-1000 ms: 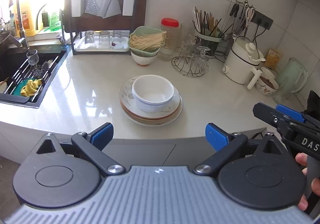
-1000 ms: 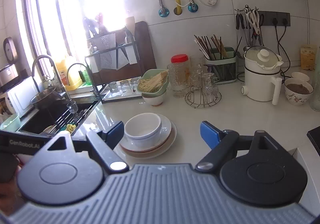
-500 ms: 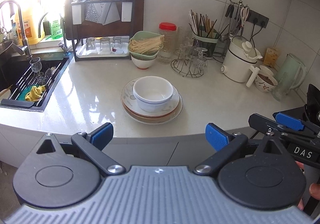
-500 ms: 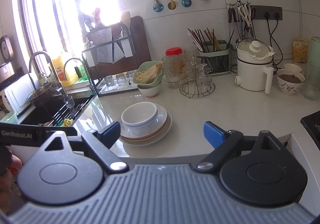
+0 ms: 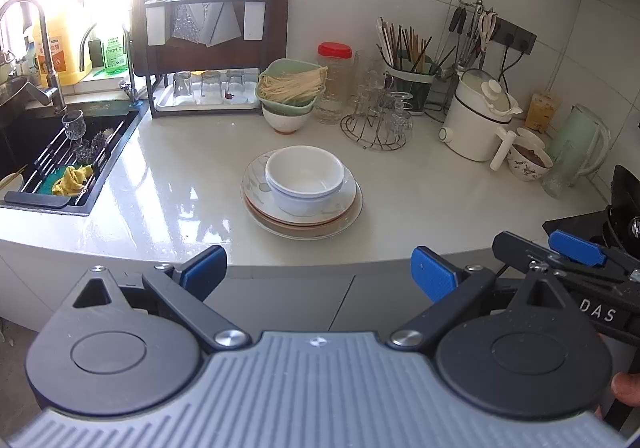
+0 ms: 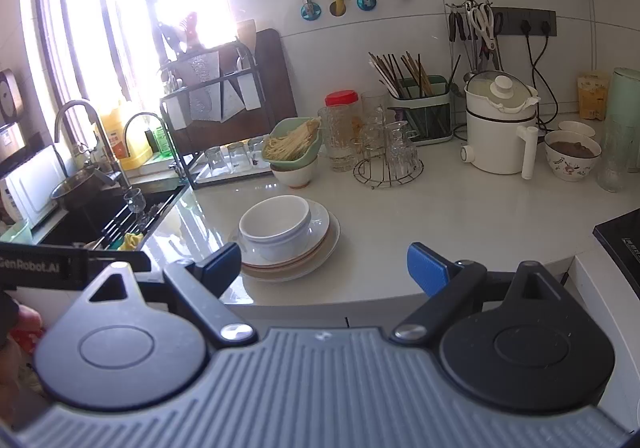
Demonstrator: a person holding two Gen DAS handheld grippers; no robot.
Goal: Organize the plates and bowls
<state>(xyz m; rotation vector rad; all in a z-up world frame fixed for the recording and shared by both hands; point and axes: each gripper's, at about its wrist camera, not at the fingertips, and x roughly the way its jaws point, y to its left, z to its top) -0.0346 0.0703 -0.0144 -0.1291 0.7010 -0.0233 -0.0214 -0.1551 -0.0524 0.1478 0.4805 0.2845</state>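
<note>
On the pale worktop [image 5: 420, 204], white bowls [image 5: 305, 179] are seen nested on stacked plates [image 5: 340, 208], with the sink [image 5: 60, 152] at 9 o'clock. Bare surface surrounds the stack toward the curved front edge. Left gripper [image 5: 318, 274] and right gripper [image 6: 324, 268] are held released, off the edge at 6 o'clock.

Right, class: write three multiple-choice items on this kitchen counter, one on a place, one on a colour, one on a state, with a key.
1. Where do the white bowls sit?
A in the sink
B on the stacked plates
C on the glass rack

2. What colour is the jar lid?
A red
B green
C black

3. How do the left gripper and right gripper stand?
A both open, empty
B both clamped on plates
C one holds a bowl

Key: B, the bowls rest on the plates; A, the lid is red; A, the jaws are apart, holding nothing.
</note>
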